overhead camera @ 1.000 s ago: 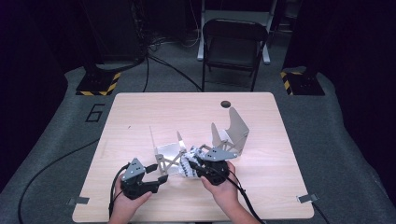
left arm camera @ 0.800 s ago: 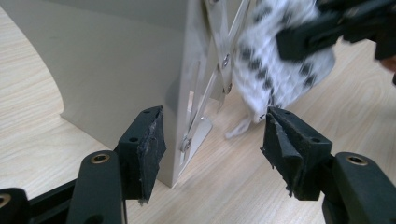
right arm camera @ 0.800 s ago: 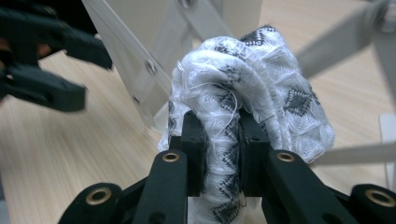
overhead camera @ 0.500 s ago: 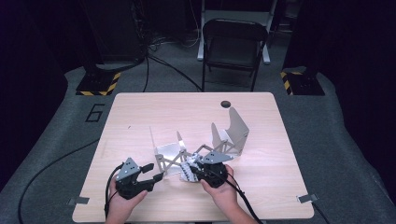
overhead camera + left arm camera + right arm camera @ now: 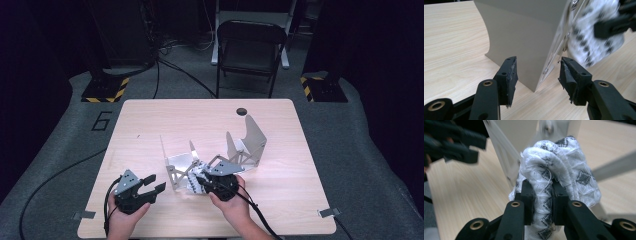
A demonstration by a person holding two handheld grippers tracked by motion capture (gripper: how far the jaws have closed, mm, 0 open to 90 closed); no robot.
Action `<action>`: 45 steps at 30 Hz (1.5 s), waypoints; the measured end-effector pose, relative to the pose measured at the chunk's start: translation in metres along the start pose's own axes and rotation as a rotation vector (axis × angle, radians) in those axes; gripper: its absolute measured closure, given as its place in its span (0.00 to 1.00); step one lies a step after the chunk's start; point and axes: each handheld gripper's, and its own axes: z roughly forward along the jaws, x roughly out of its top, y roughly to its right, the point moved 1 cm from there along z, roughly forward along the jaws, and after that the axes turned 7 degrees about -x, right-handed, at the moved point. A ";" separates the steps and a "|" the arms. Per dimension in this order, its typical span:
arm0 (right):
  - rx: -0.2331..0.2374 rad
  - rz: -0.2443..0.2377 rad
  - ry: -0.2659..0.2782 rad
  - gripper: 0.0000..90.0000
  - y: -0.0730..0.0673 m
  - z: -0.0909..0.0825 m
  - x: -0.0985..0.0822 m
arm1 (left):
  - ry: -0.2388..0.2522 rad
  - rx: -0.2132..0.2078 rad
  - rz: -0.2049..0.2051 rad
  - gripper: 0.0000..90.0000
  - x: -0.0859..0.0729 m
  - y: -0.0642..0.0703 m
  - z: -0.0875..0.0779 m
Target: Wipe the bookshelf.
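A wooden table (image 5: 150, 125) carries a grey metal rack (image 5: 220, 155).

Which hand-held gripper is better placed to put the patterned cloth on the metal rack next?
Right. The right hand-held gripper already pinches the cloth beside the rack; the left hand-held gripper is open, holding nothing.

Pale matt wood-grain desk (image 5: 150, 125); smooth matt grey metal brackets (image 5: 247, 145); soft woven patterned cloth (image 5: 559, 167); matt black plastic gripper (image 5: 540, 197).
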 end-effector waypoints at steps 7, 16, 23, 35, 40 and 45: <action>0.004 0.006 -0.058 0.84 0.000 0.011 -0.014 | -0.011 0.026 -0.010 0.53 -0.001 -0.005 -0.001; 0.050 -0.005 0.082 0.84 -0.015 -0.012 0.022 | 0.005 0.051 -0.029 0.54 -0.002 -0.011 -0.003; 0.039 -0.037 0.007 0.85 -0.016 0.007 0.006 | 0.004 0.053 -0.031 0.54 -0.003 -0.012 -0.004; 0.034 -0.010 -0.042 0.84 -0.011 0.012 -0.007 | 0.000 0.060 -0.036 0.54 -0.004 -0.013 -0.003; 0.065 -0.011 0.036 0.84 -0.017 -0.002 0.013 | -0.001 0.054 -0.044 0.56 -0.004 -0.014 -0.002; 0.079 -0.022 0.096 0.84 -0.025 -0.010 0.027 | -0.001 0.056 -0.047 0.57 -0.004 -0.014 -0.003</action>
